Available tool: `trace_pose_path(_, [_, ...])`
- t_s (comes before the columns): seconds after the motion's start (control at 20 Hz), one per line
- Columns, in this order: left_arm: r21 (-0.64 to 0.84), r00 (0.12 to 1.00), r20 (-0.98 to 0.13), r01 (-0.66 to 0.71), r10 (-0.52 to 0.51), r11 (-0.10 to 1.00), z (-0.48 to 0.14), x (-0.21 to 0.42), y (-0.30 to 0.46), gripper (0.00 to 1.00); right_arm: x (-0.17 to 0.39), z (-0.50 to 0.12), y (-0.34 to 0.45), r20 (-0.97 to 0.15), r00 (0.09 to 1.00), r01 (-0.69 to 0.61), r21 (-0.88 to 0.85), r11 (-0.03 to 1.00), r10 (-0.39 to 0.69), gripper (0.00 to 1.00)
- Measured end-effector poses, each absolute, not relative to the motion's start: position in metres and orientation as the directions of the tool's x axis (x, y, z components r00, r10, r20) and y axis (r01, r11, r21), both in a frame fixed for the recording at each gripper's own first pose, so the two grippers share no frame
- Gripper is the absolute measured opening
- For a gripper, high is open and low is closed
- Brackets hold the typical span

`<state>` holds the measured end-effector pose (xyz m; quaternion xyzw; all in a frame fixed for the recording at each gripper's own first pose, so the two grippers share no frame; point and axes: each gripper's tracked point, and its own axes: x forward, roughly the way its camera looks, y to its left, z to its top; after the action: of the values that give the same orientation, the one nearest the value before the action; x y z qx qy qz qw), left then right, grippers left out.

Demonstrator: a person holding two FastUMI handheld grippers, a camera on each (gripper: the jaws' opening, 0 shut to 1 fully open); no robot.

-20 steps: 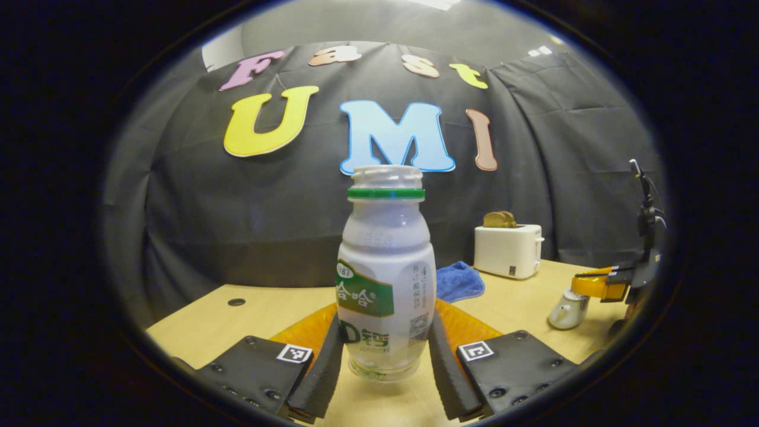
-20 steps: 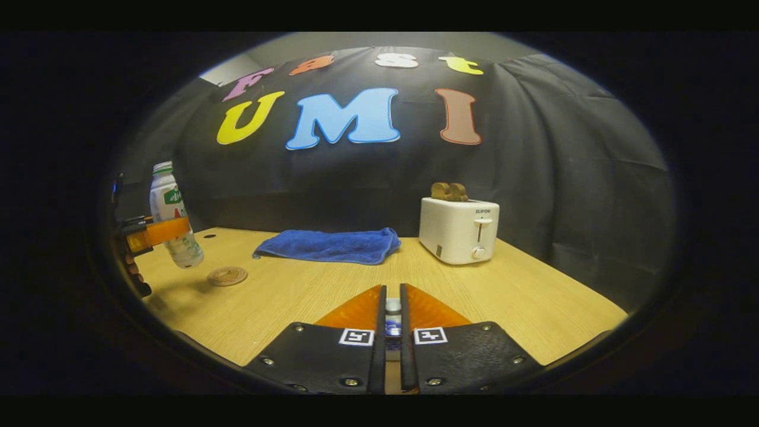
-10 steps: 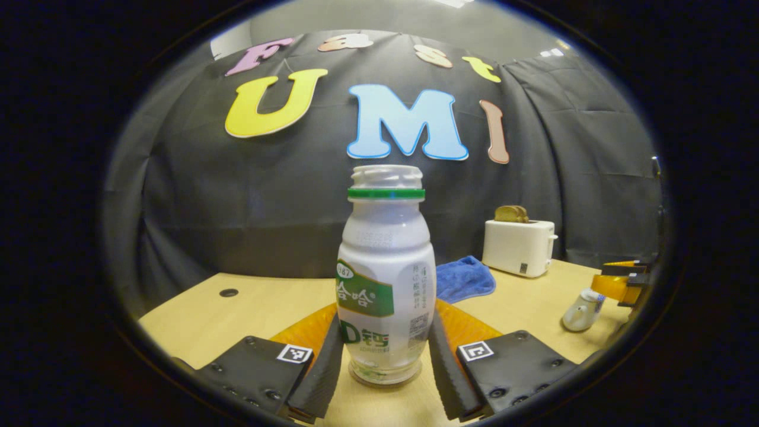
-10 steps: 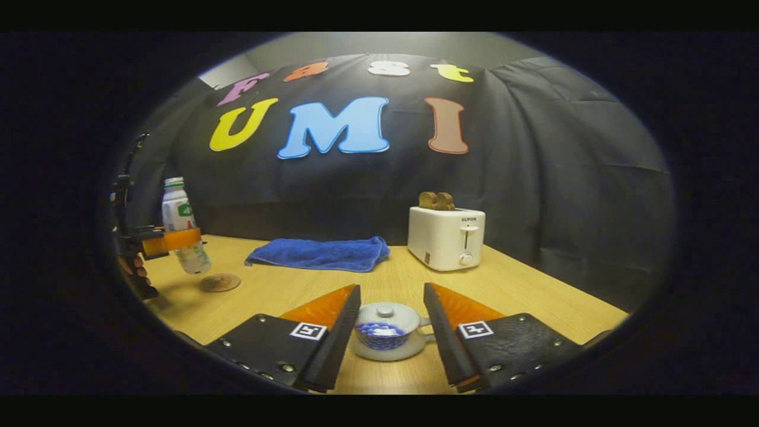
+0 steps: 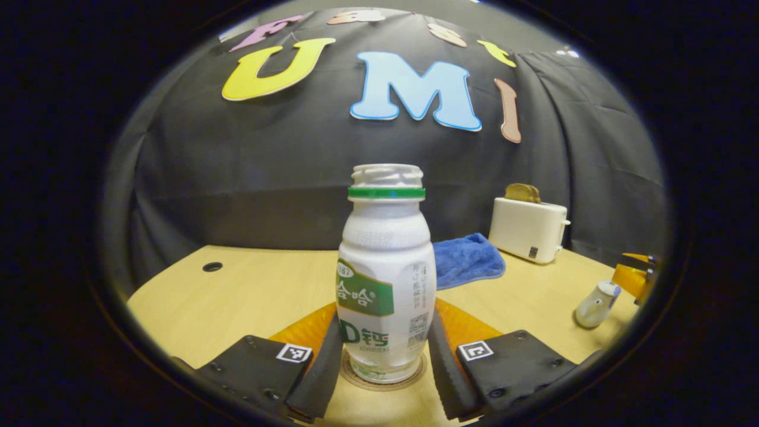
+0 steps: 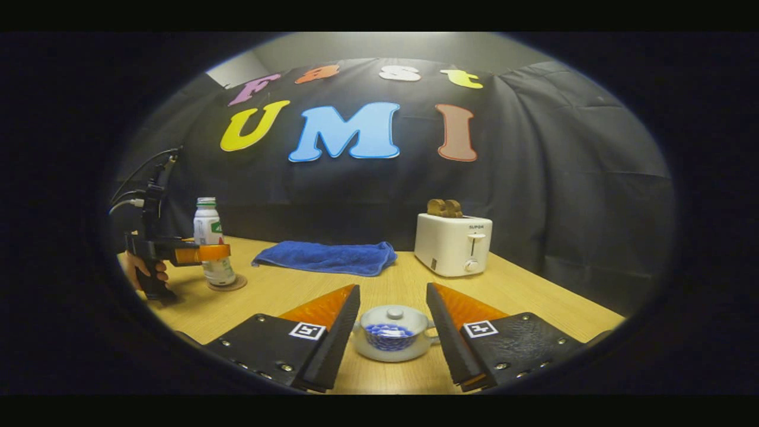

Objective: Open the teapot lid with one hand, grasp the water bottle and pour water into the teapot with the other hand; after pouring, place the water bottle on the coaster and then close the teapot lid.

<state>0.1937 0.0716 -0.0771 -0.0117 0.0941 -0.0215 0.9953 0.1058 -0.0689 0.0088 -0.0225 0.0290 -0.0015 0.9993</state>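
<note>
- The left hand-held gripper (image 5: 384, 362) pinches the water bottle (image 5: 385, 279) low on its body, one finger pressed on each side
- The bottle stands upright with no cap on its threaded neck, and its base sits on the round coaster (image 5: 384, 379), whose edge peeks out beneath it
- From the right gripper view, that same gripper (image 6: 204, 253) is at the far left of the tabletop (image 6: 533, 296), held by a hand (image 6: 139, 267) around its dark grip, with the bottle (image 6: 213, 243) standing on the coaster (image 6: 228, 284)
- The right hand-held gripper (image 6: 392, 332) is spread wide, its two fingers either side of the teapot (image 6: 392, 341) and apart from it
- The teapot rests on the tabletop between those fingers with its lid (image 6: 394, 319) in place, a small knob on top and a blue pattern on its belly
- In the left gripper view the teapot (image 5: 596, 303) is off to the right near the tabletop edge, with part of the right gripper (image 5: 634, 279) just beside it
- A blue cloth (image 6: 326, 258) lies folded toward the back of the tabletop, between the bottle and a white toaster (image 6: 453, 243)
- The toaster has bread slices (image 6: 445, 207) sticking out of the top
- A small round hole (image 5: 212, 267) shows in the tabletop at the back left
</note>
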Motion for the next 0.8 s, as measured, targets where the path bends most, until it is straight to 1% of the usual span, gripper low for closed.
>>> trace_pose_path(0.05, [-0.028, 0.983, -0.179, 0.039, -0.044, 0.999, -0.075, 0.195, 0.07, 0.72, 0.106, 0.007, -0.069, -0.063, 0.998, 0.0, -0.046, 0.999, -0.003, 0.7])
trace_pose_path(0.1, [-0.038, 0.983, -0.174, 0.052, -0.058, 0.998, -0.075, 0.195, 0.066, 0.75, 0.105, 0.008, -0.069, -0.064, 0.998, 0.0, -0.048, 0.999, -0.003, 0.7])
trace_pose_path(0.35, [-0.021, 0.983, -0.175, 0.052, -0.055, 0.998, -0.074, 0.195, 0.065, 0.75, 0.105, 0.009, -0.069, -0.059, 0.998, 0.001, -0.042, 0.999, -0.003, 0.7])
trace_pose_path(0.4, [-0.022, 0.983, -0.18, 0.042, -0.045, 0.999, -0.077, 0.195, 0.065, 0.84, 0.105, 0.009, -0.069, -0.06, 0.998, -0.001, -0.041, 0.999, -0.002, 0.7])
trace_pose_path(0.45, [-0.033, 0.979, -0.194, 0.049, -0.054, 0.998, -0.083, 0.196, 0.061, 0.86, 0.104, 0.009, -0.066, -0.061, 0.998, -0.015, -0.033, 0.999, 0.013, 0.7])
trace_pose_path(0.5, [-0.049, 0.976, -0.206, 0.053, -0.062, 0.997, -0.085, 0.192, 0.058, 0.93, 0.104, 0.009, -0.064, -0.062, 0.998, -0.022, -0.025, 0.999, 0.021, 0.7])
trace_pose_path(0.55, [-0.045, 0.978, -0.205, 0.033, -0.042, 0.998, -0.086, 0.193, 0.061, 1.0, 0.104, 0.009, -0.063, -0.061, 0.998, -0.027, -0.023, 0.999, 0.026, 0.7])
trace_pose_path(0.65, [-0.068, 0.983, -0.178, 0.028, -0.039, 0.997, -0.077, 0.188, 0.06, 0.98, 0.103, 0.009, -0.062, -0.063, 0.998, -0.032, -0.024, 0.999, 0.03, 0.7])
trace_pose_path(0.7, [-0.08, 0.984, -0.176, 0.026, -0.04, 0.996, -0.076, 0.184, 0.06, 1.0, 0.103, 0.01, -0.062, -0.063, 0.998, -0.033, -0.024, 0.999, 0.031, 0.7])
trace_pose_path(0.8, [-0.077, 0.984, -0.174, 0.021, -0.034, 0.997, -0.076, 0.18, 0.06, 1.0, 0.102, 0.012, -0.061, -0.056, 0.998, -0.038, -0.018, 0.999, 0.036, 0.7])
